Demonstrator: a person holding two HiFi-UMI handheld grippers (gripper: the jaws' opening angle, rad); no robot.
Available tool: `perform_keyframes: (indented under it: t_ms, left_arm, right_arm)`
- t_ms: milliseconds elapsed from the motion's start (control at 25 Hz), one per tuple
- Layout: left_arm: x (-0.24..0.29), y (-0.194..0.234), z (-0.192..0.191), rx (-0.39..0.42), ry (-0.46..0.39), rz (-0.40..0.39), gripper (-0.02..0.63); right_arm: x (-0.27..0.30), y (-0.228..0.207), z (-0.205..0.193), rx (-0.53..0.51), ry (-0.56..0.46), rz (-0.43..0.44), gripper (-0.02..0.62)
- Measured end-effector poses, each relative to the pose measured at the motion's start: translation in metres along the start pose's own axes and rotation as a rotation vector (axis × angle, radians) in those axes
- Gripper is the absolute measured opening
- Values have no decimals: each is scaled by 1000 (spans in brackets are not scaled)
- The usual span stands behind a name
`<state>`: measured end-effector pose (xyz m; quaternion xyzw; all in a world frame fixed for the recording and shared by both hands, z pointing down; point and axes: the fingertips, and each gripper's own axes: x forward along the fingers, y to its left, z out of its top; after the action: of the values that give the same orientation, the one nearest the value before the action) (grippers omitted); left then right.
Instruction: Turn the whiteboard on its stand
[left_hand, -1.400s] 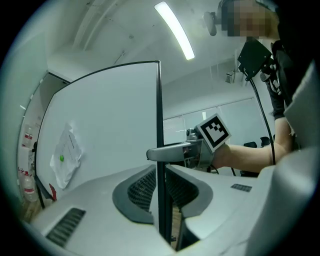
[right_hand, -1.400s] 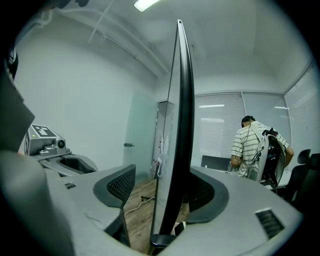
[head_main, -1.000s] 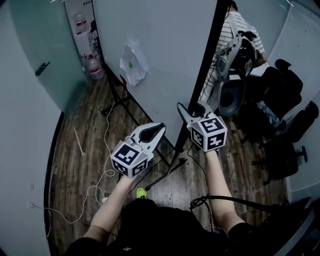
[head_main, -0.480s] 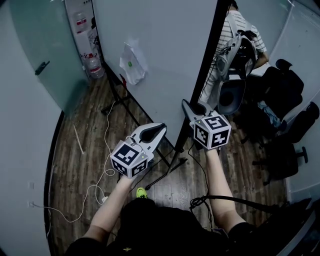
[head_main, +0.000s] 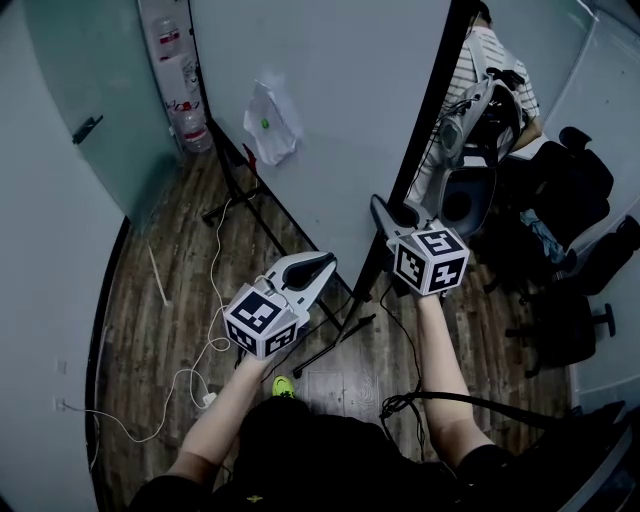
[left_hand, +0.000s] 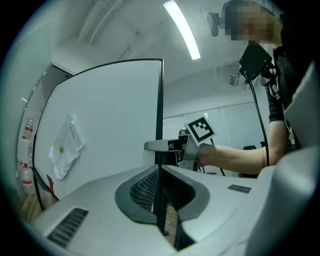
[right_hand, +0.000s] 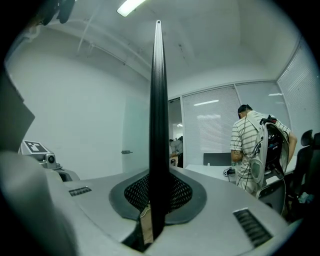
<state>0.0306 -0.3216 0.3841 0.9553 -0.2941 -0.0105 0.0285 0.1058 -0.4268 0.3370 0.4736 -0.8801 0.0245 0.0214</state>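
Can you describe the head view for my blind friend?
The grey right tongs have just closed on the black edge of a tall white whiteboard; the grey left tongs clamp it too. A person in a striped shirt stands behind.

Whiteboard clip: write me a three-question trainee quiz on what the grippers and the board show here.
1. True or false: the left gripper is empty.
2. The right gripper grips: A) the whiteboard by its black edge B) a marker pen C) a broom.
3. What hangs on the board's face?
Key: 1 false, it clamps the board's edge. 2 A; its jaws have just been closing on that edge. 3 A paper sheet with a green dot.
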Motion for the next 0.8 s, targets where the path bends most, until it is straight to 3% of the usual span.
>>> perform_keyframes:
  t_ms: [800]
  left_arm:
    - [-8, 86, 16, -22, 12, 25, 32]
  right_arm:
    - [116, -7, 14, 27, 42, 46, 54]
